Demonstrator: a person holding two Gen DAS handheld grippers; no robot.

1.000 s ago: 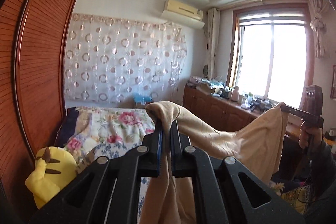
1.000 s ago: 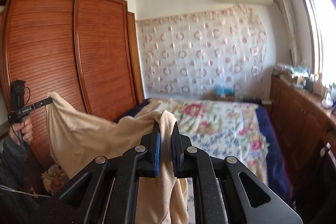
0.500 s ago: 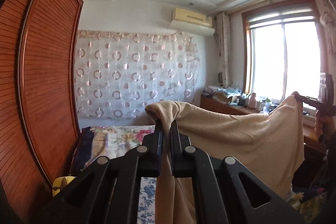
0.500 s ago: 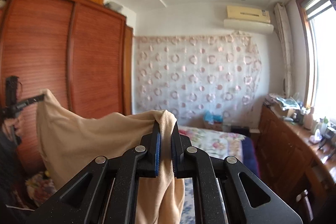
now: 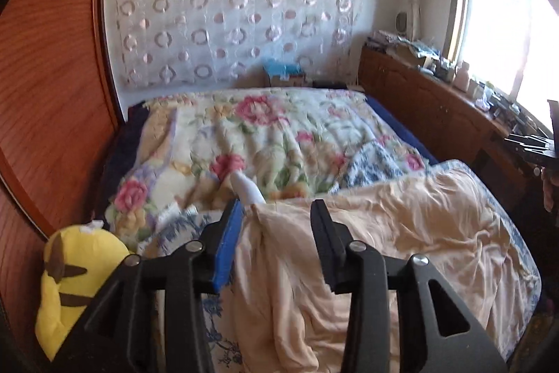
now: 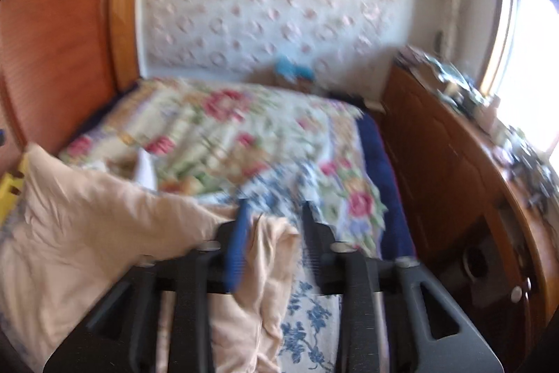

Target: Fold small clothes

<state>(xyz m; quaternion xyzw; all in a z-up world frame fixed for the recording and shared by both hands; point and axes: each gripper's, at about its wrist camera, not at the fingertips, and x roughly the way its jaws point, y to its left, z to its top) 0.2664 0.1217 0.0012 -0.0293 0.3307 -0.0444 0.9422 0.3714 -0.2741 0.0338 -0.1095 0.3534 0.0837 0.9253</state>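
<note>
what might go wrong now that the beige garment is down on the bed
1. The beige garment lies rumpled, so a fold made now may set in creases.
2. Both grippers' jaws have just been opening; cloth still sits between the left gripper fingers and the right gripper fingers and could snag as they pull away.
3. A white sock lies at its edge and may get folded in.

A pale peach, soft garment lies spread and crumpled across the near end of the floral-quilted bed, wrinkled all over, one bunched edge trailing toward the viewer; the right wrist view is blurred
</note>
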